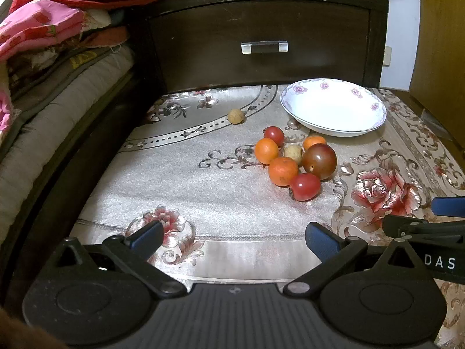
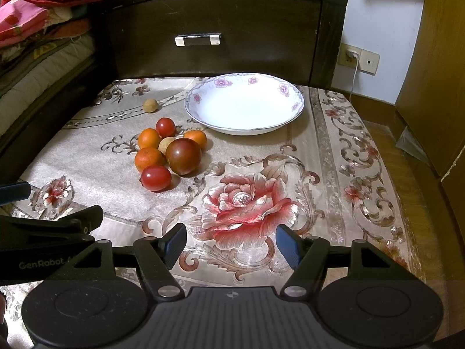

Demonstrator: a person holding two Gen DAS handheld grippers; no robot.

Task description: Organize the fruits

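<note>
Both claws — left claw (image 1: 232, 237), right claw (image 2: 231, 244) — gape empty; near the white floral porcelain dish (image 2: 293, 113), the small glossy red tomato (image 2: 156, 178) looks soft, slippery — pinch its middle gently.

bare cloth (image 2: 247, 174) nearside, fruit cluster (image 2: 168, 154) beyond

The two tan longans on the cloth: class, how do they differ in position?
The lone longan sits by itself near the drawer front, touching no fruit. The clustered longan is wedged among the oranges and tomatoes, partly hidden by the dark tomato. Both are small, round, tan, and outside the bowl.
</note>
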